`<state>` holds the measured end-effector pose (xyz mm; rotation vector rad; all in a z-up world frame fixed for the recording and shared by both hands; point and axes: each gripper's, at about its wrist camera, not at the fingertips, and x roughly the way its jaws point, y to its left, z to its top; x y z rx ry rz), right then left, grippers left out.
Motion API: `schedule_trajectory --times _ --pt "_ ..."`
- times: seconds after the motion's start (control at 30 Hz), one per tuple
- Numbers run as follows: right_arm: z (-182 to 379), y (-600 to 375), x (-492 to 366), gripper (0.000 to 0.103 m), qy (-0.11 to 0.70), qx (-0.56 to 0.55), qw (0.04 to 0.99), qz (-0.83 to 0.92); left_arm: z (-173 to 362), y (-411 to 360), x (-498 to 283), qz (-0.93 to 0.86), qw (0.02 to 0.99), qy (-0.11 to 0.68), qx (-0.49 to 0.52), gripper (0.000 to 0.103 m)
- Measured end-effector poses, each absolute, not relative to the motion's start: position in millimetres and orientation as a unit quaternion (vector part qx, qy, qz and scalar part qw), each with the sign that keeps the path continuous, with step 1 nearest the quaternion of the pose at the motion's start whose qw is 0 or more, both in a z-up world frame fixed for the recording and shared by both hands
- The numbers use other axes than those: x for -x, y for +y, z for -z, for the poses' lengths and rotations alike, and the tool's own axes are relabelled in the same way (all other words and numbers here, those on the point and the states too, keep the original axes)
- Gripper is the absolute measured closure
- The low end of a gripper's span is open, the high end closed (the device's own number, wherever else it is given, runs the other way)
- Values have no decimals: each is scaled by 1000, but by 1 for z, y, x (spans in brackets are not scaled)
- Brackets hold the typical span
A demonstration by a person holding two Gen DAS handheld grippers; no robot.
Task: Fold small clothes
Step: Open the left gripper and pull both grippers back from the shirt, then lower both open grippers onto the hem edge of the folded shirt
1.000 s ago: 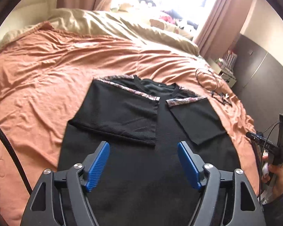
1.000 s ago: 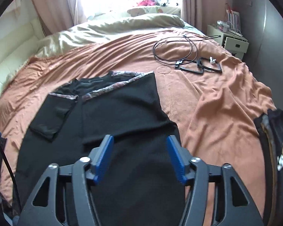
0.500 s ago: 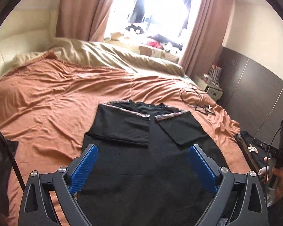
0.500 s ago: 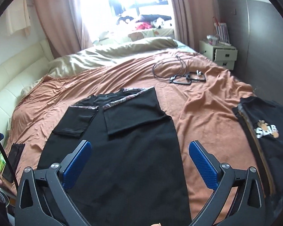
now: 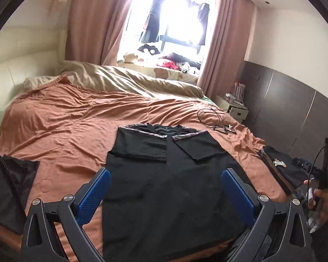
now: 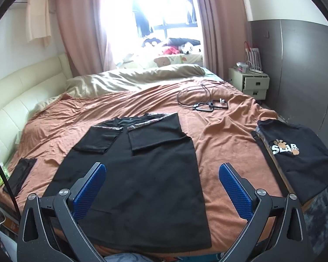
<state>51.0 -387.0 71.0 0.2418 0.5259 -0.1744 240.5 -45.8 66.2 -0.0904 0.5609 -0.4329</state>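
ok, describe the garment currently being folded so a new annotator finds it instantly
On the orange bedspread, look at the near middle, straight ahead of both cameras. The black top lies flat there with both sleeves folded inward. Unlike the folded black shirt with the paw-print logo at the bed's right edge, it has patterned trim at the shoulders.

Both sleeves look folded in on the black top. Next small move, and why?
Probably bring both grippers down to the near hem of the black top and pinch its two corners, ready to fold it up toward the collar. The sleeves already lie folded inward and the body is still full length. The left gripper and right gripper have just been opening and hang wide, with nothing between them.
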Motion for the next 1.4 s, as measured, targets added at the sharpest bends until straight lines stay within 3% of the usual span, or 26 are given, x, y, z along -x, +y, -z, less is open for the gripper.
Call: schedule_trajectory --times 0.6,0.87,1.0,1.4 --pt "-15 -373 22 0 274 -121 948 108 19 22 -169 155 929 329 66 2" --pt "12 -380 23 0 297 -157 937 95 71 55 -166 133 912 370 119 26" --pt "30 -388 17 0 317 -169 929 89 94 59 -172 125 901 391 139 32" --pt "95 -423 -9 33 356 -244 896 110 154 53 -201 116 878 439 154 47"
